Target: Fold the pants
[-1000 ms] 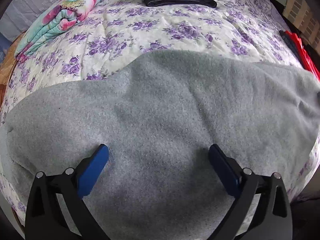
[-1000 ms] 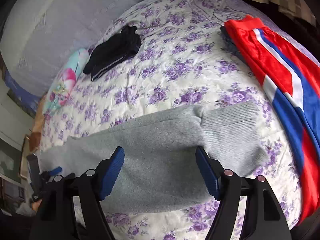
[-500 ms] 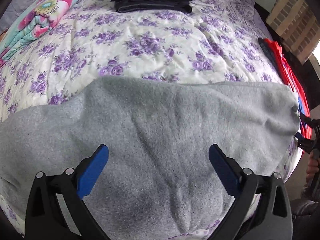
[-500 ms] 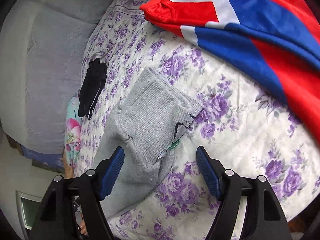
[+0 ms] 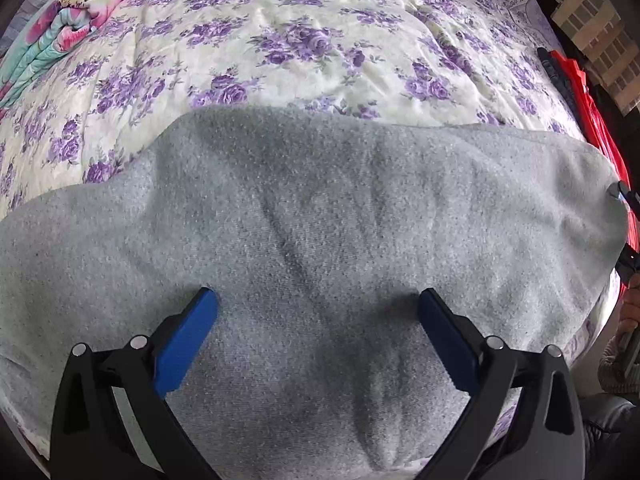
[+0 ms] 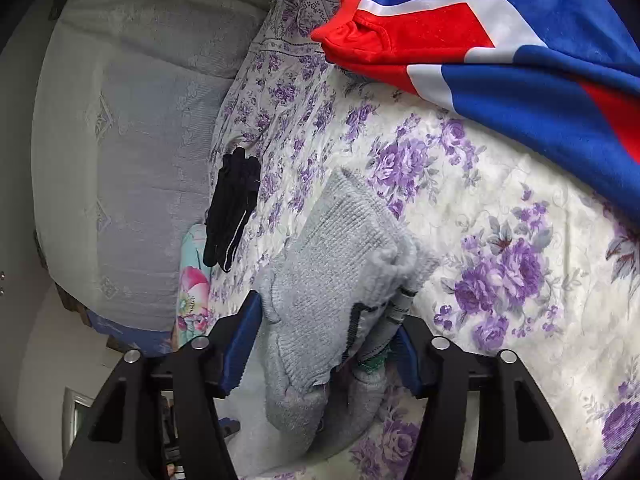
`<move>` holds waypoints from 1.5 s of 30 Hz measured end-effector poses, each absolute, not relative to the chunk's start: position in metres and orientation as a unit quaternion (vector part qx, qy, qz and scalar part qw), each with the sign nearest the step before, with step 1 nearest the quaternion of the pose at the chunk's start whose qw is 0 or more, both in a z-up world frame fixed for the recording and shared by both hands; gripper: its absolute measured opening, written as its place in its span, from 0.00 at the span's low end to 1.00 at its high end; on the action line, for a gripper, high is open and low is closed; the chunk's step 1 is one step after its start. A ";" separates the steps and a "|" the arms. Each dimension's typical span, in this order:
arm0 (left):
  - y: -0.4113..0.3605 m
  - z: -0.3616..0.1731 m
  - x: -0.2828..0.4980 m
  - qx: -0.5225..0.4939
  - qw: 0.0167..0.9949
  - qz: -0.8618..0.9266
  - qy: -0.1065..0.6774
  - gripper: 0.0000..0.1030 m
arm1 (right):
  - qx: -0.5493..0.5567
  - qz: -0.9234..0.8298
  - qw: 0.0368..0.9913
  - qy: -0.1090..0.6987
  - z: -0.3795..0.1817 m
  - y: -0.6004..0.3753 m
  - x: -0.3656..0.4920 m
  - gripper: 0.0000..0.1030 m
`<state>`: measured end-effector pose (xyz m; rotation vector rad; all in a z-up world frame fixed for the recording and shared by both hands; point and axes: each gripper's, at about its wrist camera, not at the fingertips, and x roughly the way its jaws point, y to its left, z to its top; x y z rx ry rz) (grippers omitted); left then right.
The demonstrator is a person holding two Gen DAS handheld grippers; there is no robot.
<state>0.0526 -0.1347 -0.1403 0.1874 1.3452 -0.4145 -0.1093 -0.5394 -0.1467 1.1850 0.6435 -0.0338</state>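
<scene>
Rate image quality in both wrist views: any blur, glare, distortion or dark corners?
Left wrist: sharp, soft even daylight, strong fisheye bulge in the grey pants, dark vignette at the corners, faint shadows under the left tool. Right wrist: sharp, no glare, horizon tilted, bedspread curved by the lens.

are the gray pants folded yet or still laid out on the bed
Not folded. The gray pants lie spread lengthwise across the floral bedspread; only the ribbed cuff end sits bunched between the right gripper jaws.
</scene>
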 end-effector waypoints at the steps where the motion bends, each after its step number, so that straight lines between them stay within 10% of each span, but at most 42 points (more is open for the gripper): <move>1: -0.135 -0.140 0.053 0.083 0.759 -0.191 0.617 0.95 | 0.549 -0.016 0.781 0.299 -0.147 -0.540 -0.110 0.38; 8: -0.113 -0.124 0.056 0.063 0.786 -0.162 0.593 0.95 | 0.498 -0.039 0.808 0.312 -0.109 -0.526 -0.107 0.18; 21: 0.019 -0.077 0.051 -0.058 0.837 -0.077 0.539 0.95 | 0.137 0.021 0.926 0.350 0.024 -0.368 -0.031 0.16; 36: 0.125 -0.081 -0.007 -0.142 0.838 0.012 0.526 0.95 | -0.228 0.200 0.858 0.414 -0.073 -0.152 -0.026 0.15; 40: 0.129 -0.089 -0.013 -0.147 0.833 0.019 0.534 0.95 | -0.237 0.214 0.842 0.434 -0.089 -0.147 -0.028 0.17; 45: 0.124 -0.095 -0.012 -0.146 0.829 0.019 0.540 0.95 | -0.241 0.263 0.824 0.441 -0.076 -0.140 -0.039 0.42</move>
